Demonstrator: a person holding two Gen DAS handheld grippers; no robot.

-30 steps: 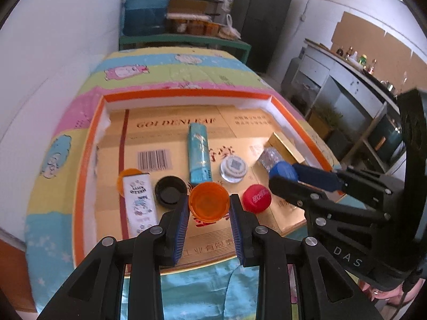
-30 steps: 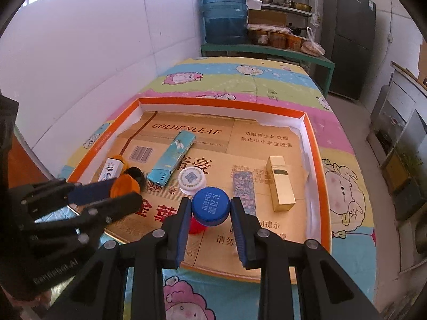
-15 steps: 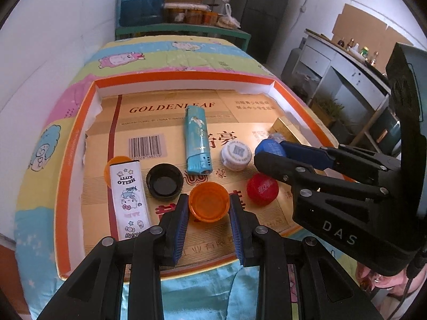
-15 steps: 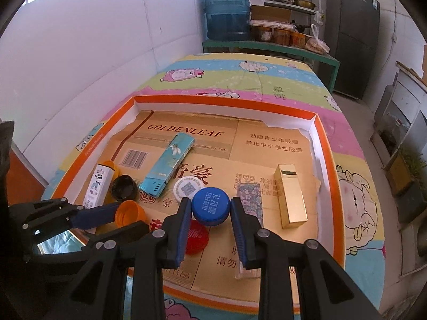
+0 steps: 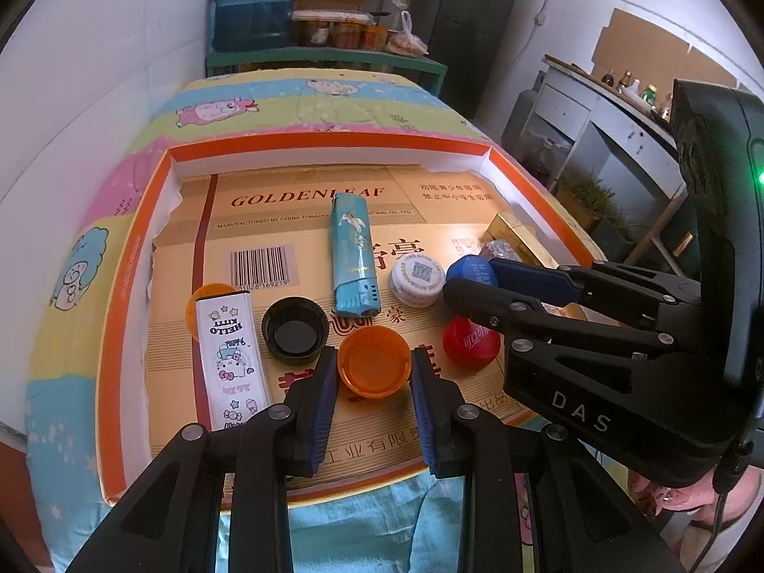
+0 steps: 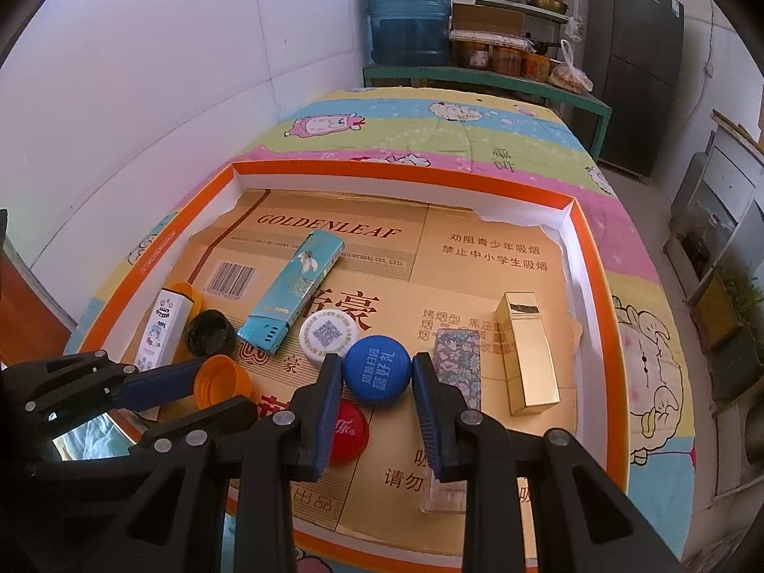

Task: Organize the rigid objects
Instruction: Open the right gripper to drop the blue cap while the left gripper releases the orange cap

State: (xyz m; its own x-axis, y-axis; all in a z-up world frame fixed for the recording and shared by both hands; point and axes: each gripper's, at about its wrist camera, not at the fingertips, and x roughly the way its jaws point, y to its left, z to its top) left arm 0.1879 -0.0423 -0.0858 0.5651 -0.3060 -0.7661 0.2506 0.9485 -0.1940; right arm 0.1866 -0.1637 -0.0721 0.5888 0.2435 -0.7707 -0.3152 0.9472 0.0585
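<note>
My left gripper [image 5: 375,355] is shut on an orange cap [image 5: 375,367], held over the near part of the orange-rimmed tray [image 5: 329,139]. My right gripper [image 6: 376,360] is shut on a blue cap [image 6: 377,375], just above a red cap [image 6: 351,432]. Each gripper shows in the other's view, with the blue cap [image 5: 470,271] at the right and the orange cap [image 6: 219,382] at the left. On the cardboard lie a teal lighter [image 5: 353,258], a white cap [image 5: 417,279], a black cap [image 5: 295,329] and a Hello Kitty lighter [image 5: 231,363].
A gold box [image 6: 525,353] and a floral lighter [image 6: 458,367] lie at the tray's right side. Another orange cap [image 5: 207,293] peeks from under the Hello Kitty lighter. The tray [image 6: 401,168] sits on a cartoon-print cloth; a shelf with a water bottle [image 6: 408,14] stands behind.
The right gripper has carried the blue cap a little forward and down over the tray. The left gripper keeps the orange cap and has hardly moved.
</note>
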